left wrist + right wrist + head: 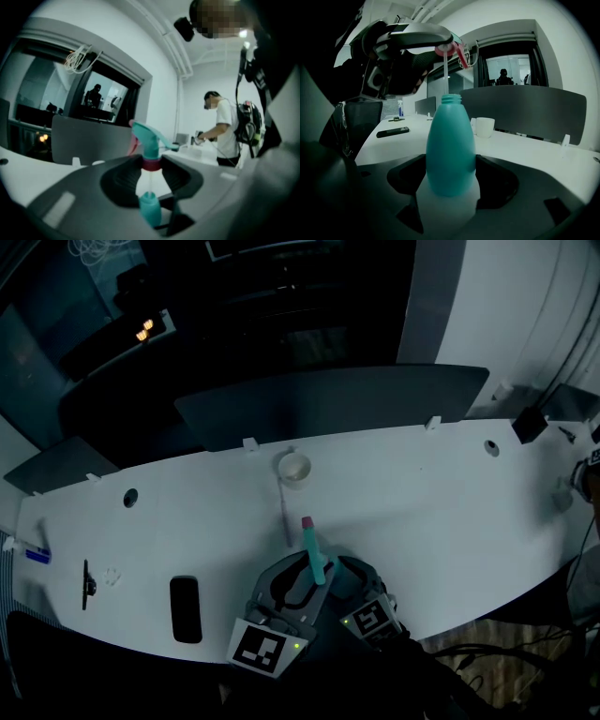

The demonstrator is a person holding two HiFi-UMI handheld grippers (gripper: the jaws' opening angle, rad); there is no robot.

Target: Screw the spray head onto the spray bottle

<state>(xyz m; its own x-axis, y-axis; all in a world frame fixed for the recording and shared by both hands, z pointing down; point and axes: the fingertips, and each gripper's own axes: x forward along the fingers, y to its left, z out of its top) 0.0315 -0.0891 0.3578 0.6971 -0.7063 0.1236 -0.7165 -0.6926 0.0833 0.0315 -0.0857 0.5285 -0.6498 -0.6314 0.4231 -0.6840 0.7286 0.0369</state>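
Spray head [149, 139] in left gripper [151, 172], spray bottle [450, 145] in right gripper [451, 182], cup [484, 126] beyond.

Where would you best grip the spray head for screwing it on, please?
Grip the spray head by its red collar, coming from the side as the left tool does: the round collar suits both jaws, leaving the dip tube free below.

Clock from the grippers, at the desk's [441, 512] near edge: cup [293, 468] at 12, by the far edge; handset [186, 608] at 9, pen [86, 584] beyond it. Spray head [314, 554] sits between the left gripper's [151, 165] fingers, directly above the spray bottle [451, 145] upright between the right gripper's [451, 180] fingers.
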